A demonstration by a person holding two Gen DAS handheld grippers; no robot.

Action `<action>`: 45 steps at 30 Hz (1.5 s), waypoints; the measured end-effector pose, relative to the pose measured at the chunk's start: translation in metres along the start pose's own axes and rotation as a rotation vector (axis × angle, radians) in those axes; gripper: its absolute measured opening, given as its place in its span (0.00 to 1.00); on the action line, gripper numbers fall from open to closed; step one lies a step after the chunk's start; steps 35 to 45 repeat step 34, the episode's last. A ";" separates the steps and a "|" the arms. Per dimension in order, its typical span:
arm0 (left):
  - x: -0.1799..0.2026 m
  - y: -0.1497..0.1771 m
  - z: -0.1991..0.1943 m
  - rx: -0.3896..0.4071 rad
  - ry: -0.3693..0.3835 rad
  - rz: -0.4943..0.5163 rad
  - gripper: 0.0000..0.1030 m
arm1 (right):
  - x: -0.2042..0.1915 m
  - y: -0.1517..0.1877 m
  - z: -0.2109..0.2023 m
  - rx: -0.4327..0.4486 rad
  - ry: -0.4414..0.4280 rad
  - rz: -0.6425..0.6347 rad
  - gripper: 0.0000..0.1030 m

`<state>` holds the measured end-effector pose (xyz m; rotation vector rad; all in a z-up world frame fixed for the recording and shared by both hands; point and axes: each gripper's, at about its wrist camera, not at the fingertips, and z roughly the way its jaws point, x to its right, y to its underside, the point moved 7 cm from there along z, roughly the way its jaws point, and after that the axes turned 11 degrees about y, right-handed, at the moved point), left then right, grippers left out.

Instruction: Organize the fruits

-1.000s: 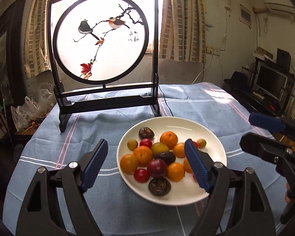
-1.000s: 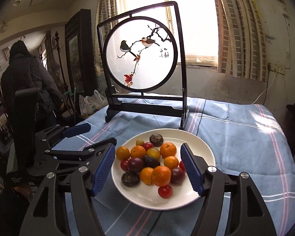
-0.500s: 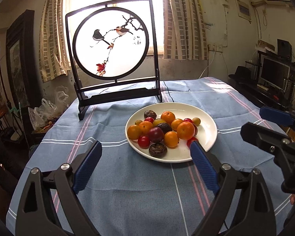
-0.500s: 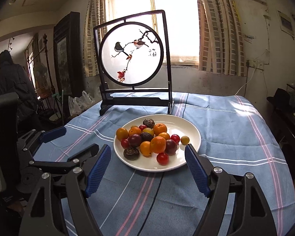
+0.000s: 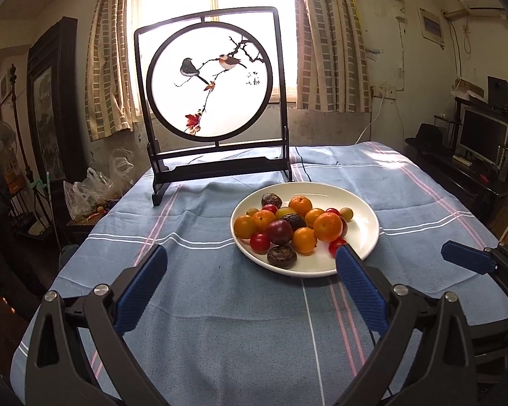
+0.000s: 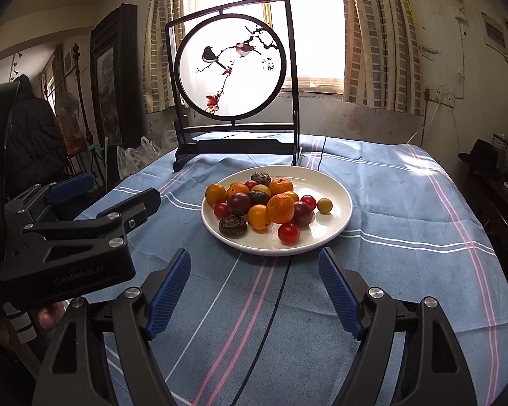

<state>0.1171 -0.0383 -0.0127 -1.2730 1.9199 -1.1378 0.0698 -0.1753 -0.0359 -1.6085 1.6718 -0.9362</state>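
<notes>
Right wrist view: one plate [image 6: 342, 216], three cherry tomatoes [image 6: 288, 233], both tongs [image 6: 254, 267] spread, empty.

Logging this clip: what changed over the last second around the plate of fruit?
Both grippers drew back from the plate toward the table's near edge. The left gripper and the right gripper have just been opening wider, with nothing between their jaws. The fruit and the bird screen stayed put.
</notes>
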 end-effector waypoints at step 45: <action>-0.010 0.010 0.019 -0.056 -0.067 -0.038 0.95 | -0.011 0.015 0.026 -0.059 0.008 -0.049 0.78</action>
